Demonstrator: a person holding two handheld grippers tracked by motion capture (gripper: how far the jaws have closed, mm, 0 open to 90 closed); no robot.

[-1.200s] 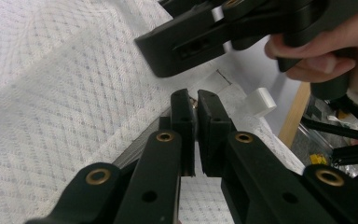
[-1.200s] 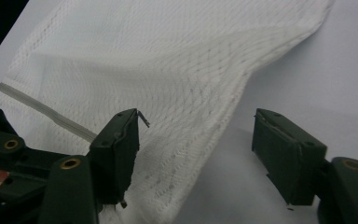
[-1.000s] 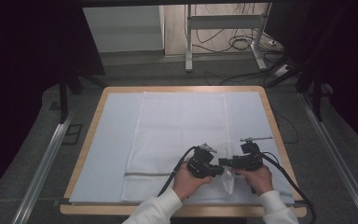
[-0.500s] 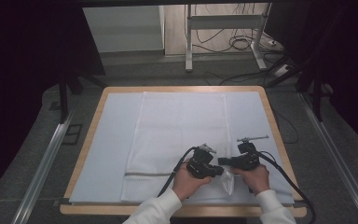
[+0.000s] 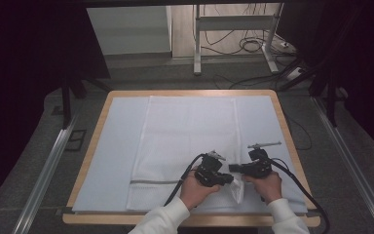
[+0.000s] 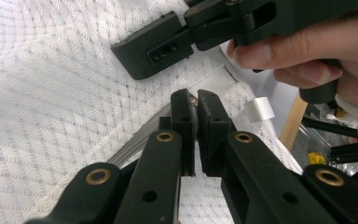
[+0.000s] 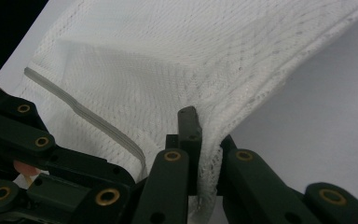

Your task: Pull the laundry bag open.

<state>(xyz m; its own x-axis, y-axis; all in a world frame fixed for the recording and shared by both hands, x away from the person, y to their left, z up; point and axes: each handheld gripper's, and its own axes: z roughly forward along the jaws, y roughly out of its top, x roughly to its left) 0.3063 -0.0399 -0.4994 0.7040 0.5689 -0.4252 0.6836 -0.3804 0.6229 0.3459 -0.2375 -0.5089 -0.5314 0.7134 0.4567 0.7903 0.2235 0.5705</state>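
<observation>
A white mesh laundry bag [image 5: 190, 131] lies flat on a pale blue sheet [image 5: 117, 146], with a grey zipper [image 5: 156, 182] running near its front edge. Both grippers meet at the bag's front right corner, which is lifted and bunched. My left gripper [image 5: 229, 179] [image 6: 196, 100] is shut at the zipper's end, and a small brass pull shows between its tips. My right gripper [image 5: 233, 168] [image 7: 200, 126] is shut on the mesh bag's seamed edge [image 7: 242, 107], holding it raised off the sheet. In the left gripper view the right gripper's jaws [image 6: 154, 51] sit just beyond my own.
The sheet covers a wooden-rimmed table [image 5: 96, 122]. A white fabric loop [image 6: 258, 109] sticks out at the bag's corner. Cables [image 5: 297, 183] trail from both grippers toward the front edge. Metal rails [image 5: 46, 175] flank the table, and floor cables [image 5: 253, 46] lie beyond.
My right gripper has edged slightly left toward the left gripper with the bag's corner in it. The left gripper has barely moved.
</observation>
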